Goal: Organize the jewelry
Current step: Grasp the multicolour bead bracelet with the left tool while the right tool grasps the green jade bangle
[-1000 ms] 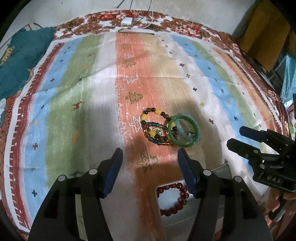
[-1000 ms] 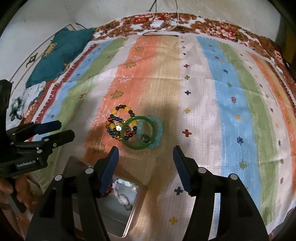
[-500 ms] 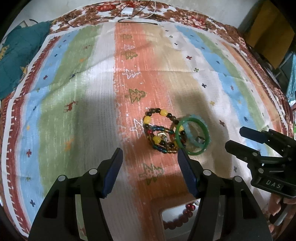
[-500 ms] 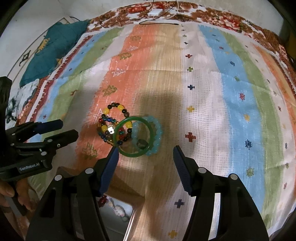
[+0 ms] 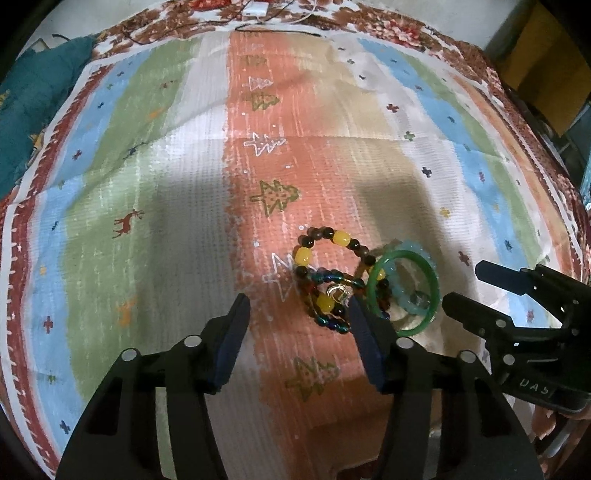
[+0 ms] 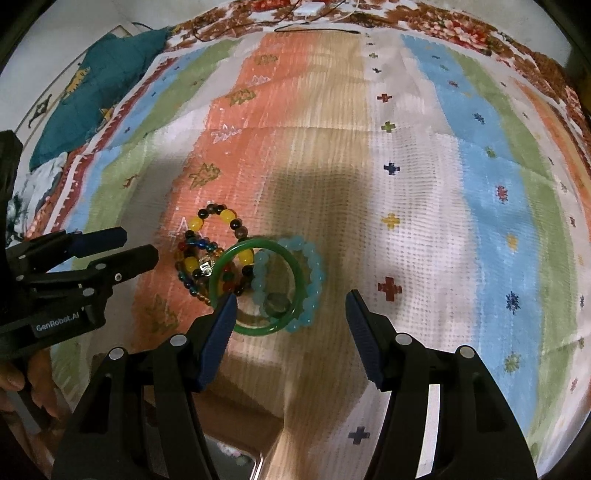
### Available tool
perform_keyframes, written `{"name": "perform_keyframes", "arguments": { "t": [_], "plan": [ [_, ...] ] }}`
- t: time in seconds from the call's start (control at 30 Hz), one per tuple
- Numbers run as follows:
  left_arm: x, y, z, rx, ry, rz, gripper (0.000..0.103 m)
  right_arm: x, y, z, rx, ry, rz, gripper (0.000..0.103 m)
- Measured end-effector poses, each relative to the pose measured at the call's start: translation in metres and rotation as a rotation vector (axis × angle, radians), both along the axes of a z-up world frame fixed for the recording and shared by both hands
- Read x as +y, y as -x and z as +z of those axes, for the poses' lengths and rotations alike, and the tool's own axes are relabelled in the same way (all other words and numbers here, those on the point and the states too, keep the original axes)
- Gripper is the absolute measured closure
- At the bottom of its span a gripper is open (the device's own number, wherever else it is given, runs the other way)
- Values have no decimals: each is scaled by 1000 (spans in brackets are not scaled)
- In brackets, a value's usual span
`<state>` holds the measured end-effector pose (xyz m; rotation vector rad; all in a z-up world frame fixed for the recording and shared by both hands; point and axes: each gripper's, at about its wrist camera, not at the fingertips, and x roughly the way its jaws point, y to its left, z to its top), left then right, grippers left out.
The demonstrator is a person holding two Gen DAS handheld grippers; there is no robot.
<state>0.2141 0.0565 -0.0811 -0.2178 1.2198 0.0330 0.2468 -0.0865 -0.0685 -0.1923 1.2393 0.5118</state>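
A pile of jewelry lies on the striped cloth: a green bangle (image 5: pixel 424 258) (image 6: pixel 273 243), a light blue bead bracelet (image 5: pixel 413 246) (image 6: pixel 314 266) under it, a brown and yellow bead bracelet (image 5: pixel 341 238) (image 6: pixel 227 216) and a dark multicolour bead string (image 5: pixel 330 277) (image 6: pixel 192 273). My left gripper (image 5: pixel 299 314) is open and empty, just short of the pile, its right finger beside the bangle. My right gripper (image 6: pixel 290 310) is open and empty, its left finger over the bangle's near rim. Each gripper shows in the other's view, the right gripper (image 5: pixel 484 291) and the left gripper (image 6: pixel 122 247).
The striped cloth (image 5: pixel 184 184) (image 6: pixel 461 184) covers the table. A teal cloth (image 5: pixel 33 103) (image 6: pixel 99 85) lies at the far left. A white plug with cables (image 5: pixel 255 9) (image 6: pixel 306 9) sits at the far edge. A metal tray's corner (image 6: pixel 236 458) shows at the bottom.
Both grippers have moved forward toward the jewelry pile, which now sits closer to the fingertips. The tray with red beads has slipped out of the left wrist view. Both stay open.
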Motion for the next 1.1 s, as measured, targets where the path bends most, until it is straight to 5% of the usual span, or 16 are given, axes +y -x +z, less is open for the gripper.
{"name": "perform_keyframes", "arguments": {
  "t": [0.23, 0.33, 0.6, 0.67, 0.87, 1.1],
  "plan": [
    [-2, -11, -16, 41, -1, -25, 59, 6, -6, -11, 18, 8, 11, 43],
    [-3, -15, -22, 57, -5, -37, 64, 10, -8, -15, 32, 9, 20, 56],
    [-8, -22, -32, 82, -9, -65, 73, 14, -13, -26, 53, 24, 28, 72],
    [-7, -23, -34, 79, 11, -62, 78, 15, -12, -28, 55, 25, 36, 84],
    [-12, -23, -34, 78, 7, -80, 93, 17, -10, -32, 48, 61, 58, 94],
    [-12, -20, -23, 57, 19, -91, 94, 16, -8, -27, 30, 50, 65, 95]
  ]
}}
